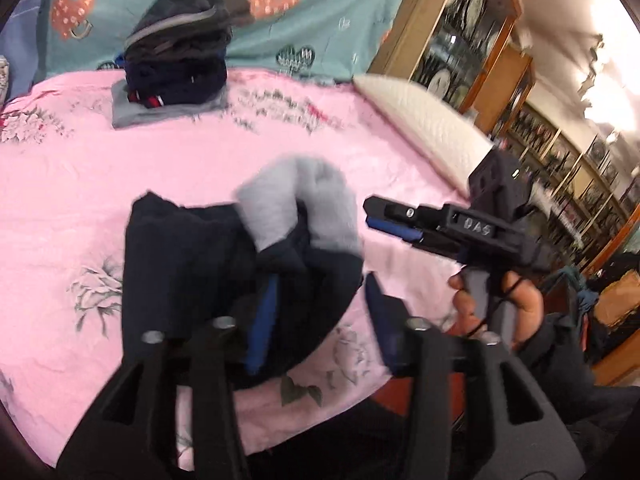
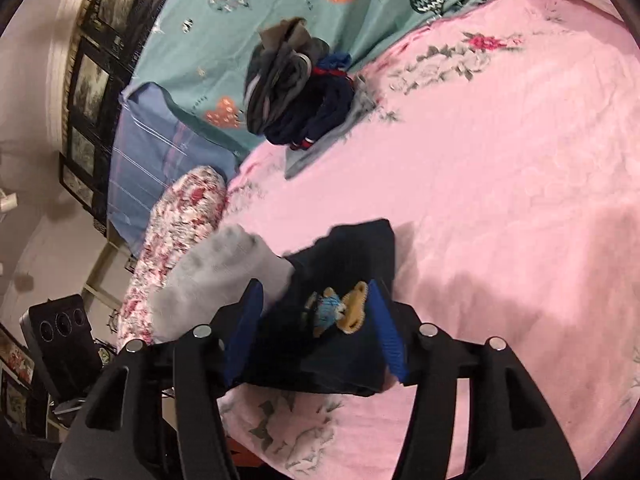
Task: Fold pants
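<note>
Small navy pants (image 1: 192, 256) with grey cuffs (image 1: 304, 200) lie bunched on the pink bedsheet (image 1: 120, 160). My left gripper (image 1: 320, 316) is open right over them, one blue pad (image 1: 262, 328) against the navy cloth, the other pad (image 1: 380, 312) to its right. In the right wrist view my right gripper (image 2: 316, 320) is open around the navy pants (image 2: 348, 264), which show a small bear patch (image 2: 336, 308); the grey cuff (image 2: 224, 272) sticks out to the left. The right gripper (image 1: 396, 224) also shows in the left wrist view, just right of the pants.
A stack of folded dark clothes (image 1: 176, 56) sits at the far side of the bed against a teal quilt (image 1: 320, 12). A white pillow (image 1: 424, 120) lies at the right edge, a floral pillow (image 2: 180, 232) at the left. Wooden display cabinets (image 1: 460, 24) stand beyond.
</note>
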